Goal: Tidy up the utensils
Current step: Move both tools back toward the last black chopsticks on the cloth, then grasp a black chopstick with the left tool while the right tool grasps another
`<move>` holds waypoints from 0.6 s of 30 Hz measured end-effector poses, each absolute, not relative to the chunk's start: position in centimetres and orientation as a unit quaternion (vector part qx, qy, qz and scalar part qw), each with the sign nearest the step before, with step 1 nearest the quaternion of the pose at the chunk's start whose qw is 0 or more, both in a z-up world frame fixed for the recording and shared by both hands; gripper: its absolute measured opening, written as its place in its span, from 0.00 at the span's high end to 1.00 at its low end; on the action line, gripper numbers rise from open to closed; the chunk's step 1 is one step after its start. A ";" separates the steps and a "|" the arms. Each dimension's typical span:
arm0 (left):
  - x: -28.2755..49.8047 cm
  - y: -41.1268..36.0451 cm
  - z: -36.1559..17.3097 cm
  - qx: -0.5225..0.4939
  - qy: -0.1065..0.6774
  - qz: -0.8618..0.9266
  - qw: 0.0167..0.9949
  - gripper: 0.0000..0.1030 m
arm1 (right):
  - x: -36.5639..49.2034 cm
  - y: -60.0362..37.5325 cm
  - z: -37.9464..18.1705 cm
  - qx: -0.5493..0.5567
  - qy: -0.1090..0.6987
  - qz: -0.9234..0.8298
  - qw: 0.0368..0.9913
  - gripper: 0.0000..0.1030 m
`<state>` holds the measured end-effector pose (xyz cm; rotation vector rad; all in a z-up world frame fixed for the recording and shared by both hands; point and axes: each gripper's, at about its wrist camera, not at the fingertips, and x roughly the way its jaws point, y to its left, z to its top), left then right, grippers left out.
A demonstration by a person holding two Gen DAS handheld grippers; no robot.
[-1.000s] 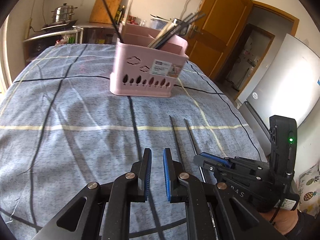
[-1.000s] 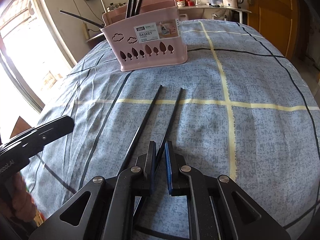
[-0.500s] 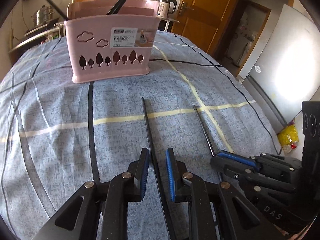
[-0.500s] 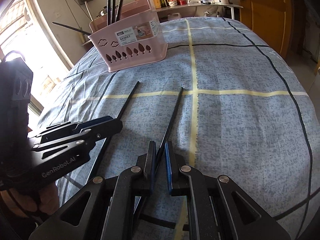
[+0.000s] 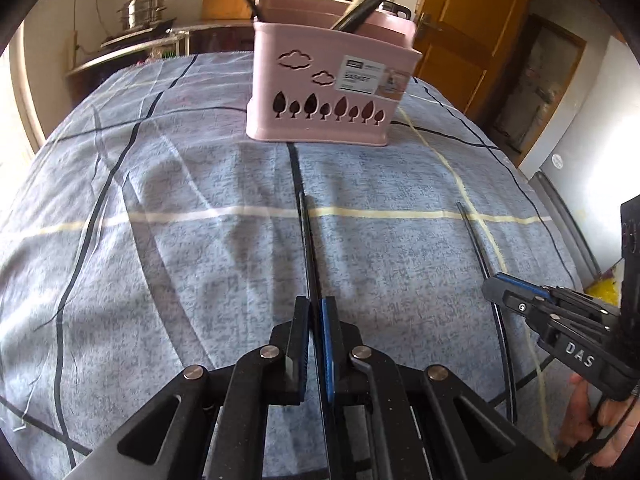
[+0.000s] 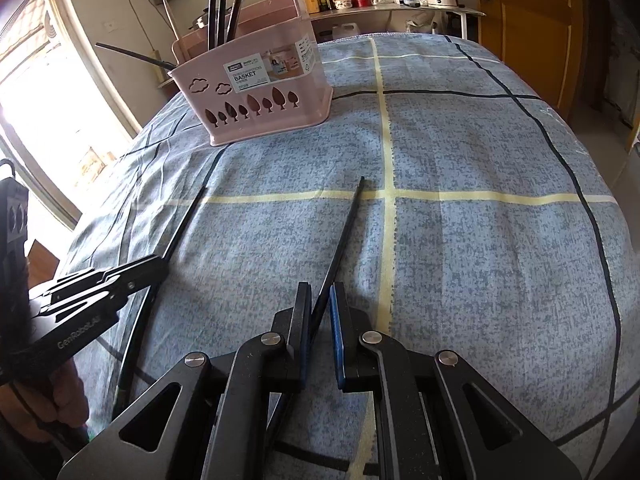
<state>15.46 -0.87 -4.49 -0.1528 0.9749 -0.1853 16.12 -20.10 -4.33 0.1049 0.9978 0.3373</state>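
Two black chopsticks [image 6: 340, 236] [image 6: 182, 224] lie apart on the checked cloth; the pink basket [image 6: 256, 96] holds more upright.

Bench [image 6: 480, 240] draped in blue-grey checked cloth [image 5: 180, 280]. Pink basket [image 5: 332, 96] standing toward far edge. Two black chopsticks [image 6: 344, 228] lying apart near front edge, pointing toward the basket.

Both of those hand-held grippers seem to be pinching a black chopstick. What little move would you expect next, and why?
Probably a lift: the left hand-held gripper and right hand-held gripper each clamp a black chopstick lying on the cloth, and the pink basket stands ahead.
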 end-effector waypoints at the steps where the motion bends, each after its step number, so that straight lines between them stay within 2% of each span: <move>1: 15.7 -0.6 -4.5 -0.078 0.471 -0.087 0.874 0.94 | 16.3 -20.0 -4.3 0.048 0.477 0.158 0.863 0.91; 8: 17.3 -2.2 -4.3 -0.027 0.484 -0.087 0.870 0.88 | 17.9 -19.3 -4.3 0.032 0.493 0.139 0.858 0.91; 12: 17.7 -2.6 -4.3 -0.014 0.483 -0.085 0.871 0.88 | 18.2 -19.1 -4.3 0.028 0.494 0.137 0.858 0.91; 15: 17.9 -2.7 -4.3 -0.005 0.485 -0.080 0.871 0.94 | 18.3 -19.1 -4.2 0.032 0.495 0.139 0.857 0.91; 18: 18.2 -2.0 -4.1 -0.027 0.491 -0.090 0.866 0.95 | 18.5 -19.0 -4.1 0.041 0.497 0.155 0.853 0.93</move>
